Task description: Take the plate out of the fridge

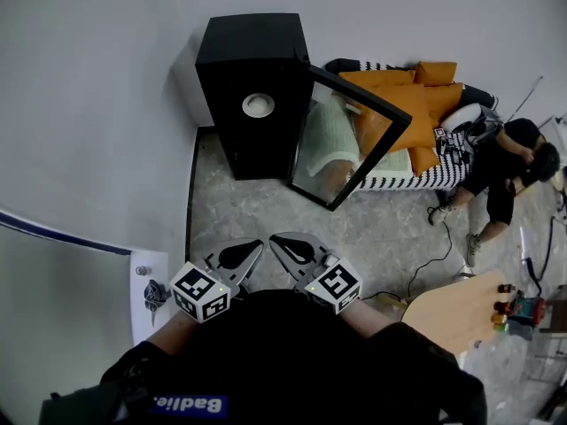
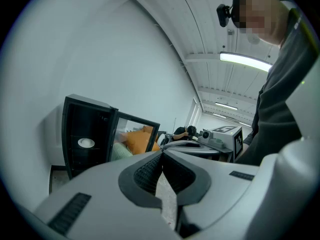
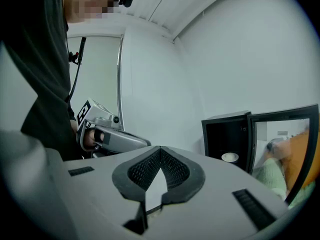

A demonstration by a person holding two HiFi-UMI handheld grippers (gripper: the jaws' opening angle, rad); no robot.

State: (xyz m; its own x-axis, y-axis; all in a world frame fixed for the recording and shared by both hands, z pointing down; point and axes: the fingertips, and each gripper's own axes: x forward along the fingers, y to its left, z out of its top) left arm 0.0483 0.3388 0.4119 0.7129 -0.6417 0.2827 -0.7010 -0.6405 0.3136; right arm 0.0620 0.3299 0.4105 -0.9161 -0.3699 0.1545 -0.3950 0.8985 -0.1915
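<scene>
A black mini fridge (image 1: 252, 60) stands against the wall with its glass door (image 1: 350, 140) swung open to the right. A white plate (image 1: 258, 105) lies on a shelf inside; it also shows as the plate (image 2: 86, 143) in the left gripper view and the plate (image 3: 229, 157) in the right gripper view. Both grippers are held close to my body, well short of the fridge. My left gripper (image 1: 254, 245) is shut with nothing between its tips. Beside it, my right gripper (image 1: 276, 239) is shut and empty too.
A person (image 1: 505, 162) sits on the floor at the right, by a striped mattress (image 1: 416, 171) with orange cushions. A black cable (image 1: 425, 268) runs across the stone floor. A round wooden table (image 1: 456, 308) with small items stands at the lower right.
</scene>
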